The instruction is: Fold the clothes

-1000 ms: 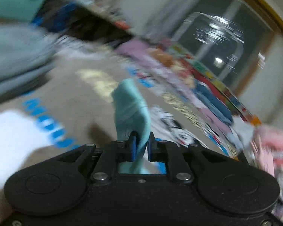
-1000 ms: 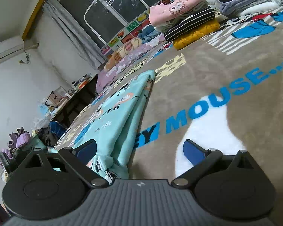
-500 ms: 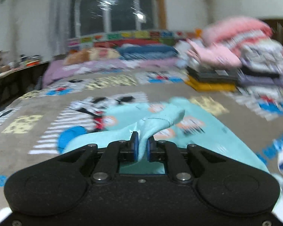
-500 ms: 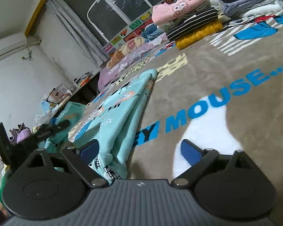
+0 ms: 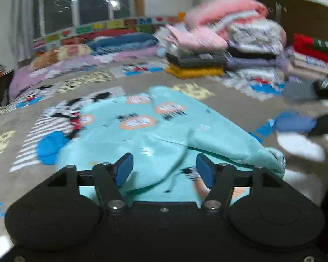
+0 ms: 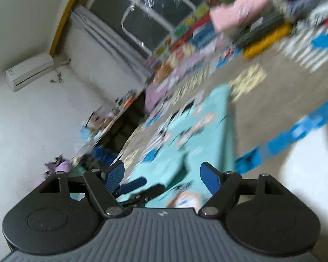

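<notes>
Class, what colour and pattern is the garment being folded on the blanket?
Light teal garment with orange round prints and small dark marks; clearest in the left wrist view.

Brown cartoon-print blanket (image 5: pixel 124 80): covers the whole working surface; mouse figures, yellow patches, blue lettering, white blotch.
Dark window (image 6: pixel 142 19): beyond the blanket's far edge, with lamp glare on the glass.
Grey curtain (image 6: pixel 111 43): hanging left of the window.
Air conditioner (image 6: pixel 29 71): white, wall-mounted high, well left of the window.
Rolled bedding (image 5: pixel 81 54): lilac, orange and blue, along the blanket's far edge under the window.
Alphabet border strip (image 5: pixel 111 25): runs at the window's foot.
</notes>
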Demonstrator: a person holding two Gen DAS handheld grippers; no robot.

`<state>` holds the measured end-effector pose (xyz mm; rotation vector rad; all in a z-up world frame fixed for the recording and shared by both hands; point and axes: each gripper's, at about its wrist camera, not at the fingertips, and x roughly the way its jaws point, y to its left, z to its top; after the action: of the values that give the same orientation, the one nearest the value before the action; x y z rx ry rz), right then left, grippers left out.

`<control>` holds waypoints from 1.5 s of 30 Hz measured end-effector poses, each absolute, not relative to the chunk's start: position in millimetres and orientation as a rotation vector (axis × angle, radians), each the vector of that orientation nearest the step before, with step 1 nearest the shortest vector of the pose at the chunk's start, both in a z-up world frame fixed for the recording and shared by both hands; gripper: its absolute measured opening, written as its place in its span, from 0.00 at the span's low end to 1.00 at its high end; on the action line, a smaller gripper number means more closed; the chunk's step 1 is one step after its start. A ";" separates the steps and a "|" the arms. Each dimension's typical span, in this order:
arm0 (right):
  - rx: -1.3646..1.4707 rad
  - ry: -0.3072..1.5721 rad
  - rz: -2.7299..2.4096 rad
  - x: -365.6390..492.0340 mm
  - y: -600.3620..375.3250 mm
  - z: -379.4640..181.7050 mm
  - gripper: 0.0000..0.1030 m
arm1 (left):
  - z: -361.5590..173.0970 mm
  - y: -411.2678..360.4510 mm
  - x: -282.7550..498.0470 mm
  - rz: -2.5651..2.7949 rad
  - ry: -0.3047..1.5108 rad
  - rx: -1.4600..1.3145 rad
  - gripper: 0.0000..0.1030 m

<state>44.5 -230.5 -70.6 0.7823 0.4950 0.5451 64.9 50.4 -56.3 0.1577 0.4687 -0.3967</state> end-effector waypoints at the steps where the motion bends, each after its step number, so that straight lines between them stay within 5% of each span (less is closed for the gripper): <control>1: 0.786 0.522 0.553 49.6 -219.7 -70.0 0.75 | -52.9 60.0 63.8 -0.380 0.460 0.134 0.67; 23: 0.672 0.620 0.252 117.1 -98.8 -87.1 0.74 | -46.7 187.7 69.5 -0.221 0.451 -0.321 0.72; 26: 0.677 0.596 0.253 126.4 -93.8 -87.4 0.50 | -51.5 192.0 72.2 -0.238 0.493 -0.352 0.73; 28: 0.680 0.575 0.270 130.0 -94.3 -83.4 0.22 | -56.5 194.2 73.5 -0.254 0.529 -0.371 0.73; 30: 0.686 0.549 0.294 132.6 -96.1 -76.7 0.12 | -62.1 194.2 74.4 -0.252 0.572 -0.386 0.74; 40: 0.675 0.428 0.431 156.8 -118.4 -9.3 0.08 | -85.9 182.9 65.8 -0.309 0.648 -0.605 0.73; 45: 0.658 0.423 0.469 169.3 -125.6 15.0 0.08 | -82.2 146.4 56.8 -0.332 0.623 -0.481 0.73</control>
<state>169.3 -125.6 15.0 0.6581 0.4232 0.4688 56.8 146.4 -82.2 -0.4811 0.6229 -0.3324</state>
